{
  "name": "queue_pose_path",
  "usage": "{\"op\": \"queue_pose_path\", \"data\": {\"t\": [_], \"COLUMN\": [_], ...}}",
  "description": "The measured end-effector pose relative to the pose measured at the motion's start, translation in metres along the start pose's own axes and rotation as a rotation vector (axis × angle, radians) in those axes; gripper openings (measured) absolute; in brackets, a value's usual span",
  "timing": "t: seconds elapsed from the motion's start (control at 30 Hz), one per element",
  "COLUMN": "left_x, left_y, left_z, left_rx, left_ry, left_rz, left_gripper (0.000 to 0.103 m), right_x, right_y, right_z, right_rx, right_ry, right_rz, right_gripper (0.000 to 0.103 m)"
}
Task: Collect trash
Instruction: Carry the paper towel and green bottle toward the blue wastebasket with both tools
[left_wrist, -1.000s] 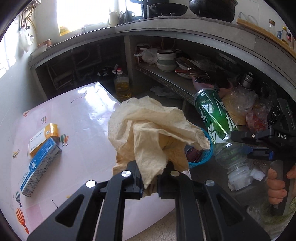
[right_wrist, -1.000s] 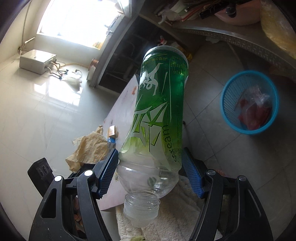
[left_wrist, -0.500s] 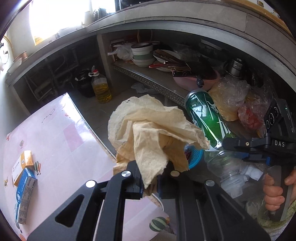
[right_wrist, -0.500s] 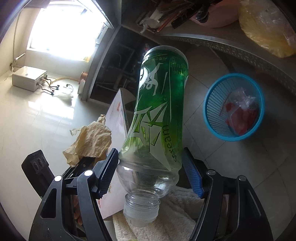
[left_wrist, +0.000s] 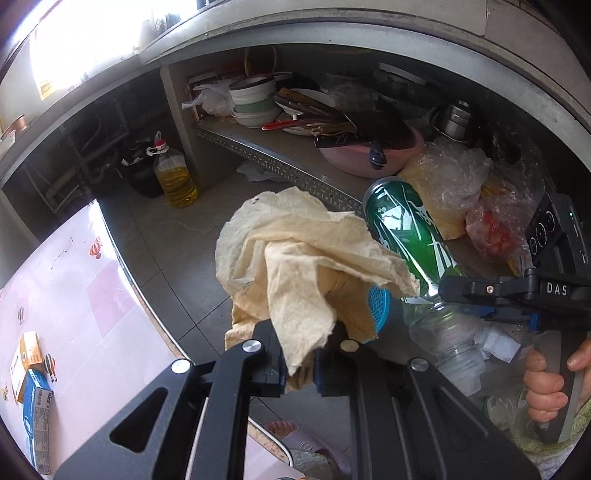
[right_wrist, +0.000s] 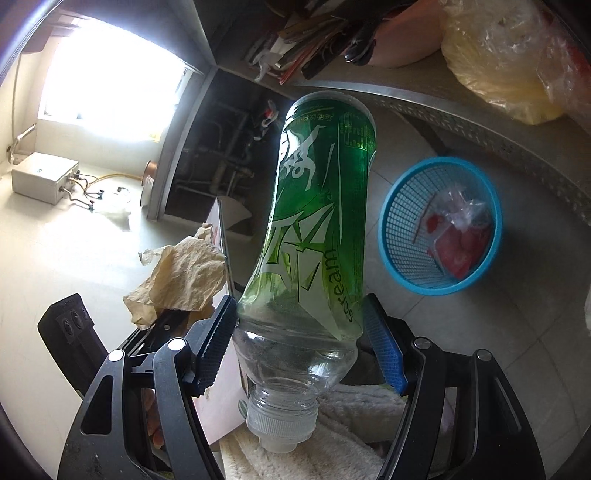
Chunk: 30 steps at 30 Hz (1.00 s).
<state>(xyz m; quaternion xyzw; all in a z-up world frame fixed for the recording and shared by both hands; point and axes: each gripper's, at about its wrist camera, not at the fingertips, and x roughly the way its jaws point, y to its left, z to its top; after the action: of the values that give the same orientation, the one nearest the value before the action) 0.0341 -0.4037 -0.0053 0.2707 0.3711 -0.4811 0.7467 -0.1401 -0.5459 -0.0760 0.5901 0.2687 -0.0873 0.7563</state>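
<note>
Carrying both loads toward the blue basket (right_wrist: 441, 225) on the floor, the left gripper (left_wrist: 299, 365) pinches a crumpled tissue (left_wrist: 303, 262) while the right gripper (right_wrist: 301, 339) clamps an empty green bottle (right_wrist: 317, 206). Next, probably, each must hang over the basket before letting go.

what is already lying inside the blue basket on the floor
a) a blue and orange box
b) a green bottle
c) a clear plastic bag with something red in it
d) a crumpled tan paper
c: in the right wrist view the blue basket holds a clear plastic bag with red contents, while the tan paper is shut in the left gripper and the green bottle is shut in the right gripper.
</note>
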Motion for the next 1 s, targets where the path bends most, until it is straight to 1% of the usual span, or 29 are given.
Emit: {"op": "queue_pose_path", "data": {"t": [0.37,1.0], "left_x": [0.016,0.03], "left_y": [-0.005,-0.022], "left_z": [0.008,0.016], "left_rx": [0.021,0.052], "left_ry": [0.022,0.046], "left_rz": [-0.022,-0.03], "left_gripper": [0.01,0.01], "right_x": [-0.008,-0.01], "right_y": [0.0,-0.006], "right_z": [0.003,0.003], "right_rx": [0.021,0.046], "right_ry": [-0.01,-0.018], "right_rz": [-0.02,-0.016], "right_gripper": [0.066,0.066]}}
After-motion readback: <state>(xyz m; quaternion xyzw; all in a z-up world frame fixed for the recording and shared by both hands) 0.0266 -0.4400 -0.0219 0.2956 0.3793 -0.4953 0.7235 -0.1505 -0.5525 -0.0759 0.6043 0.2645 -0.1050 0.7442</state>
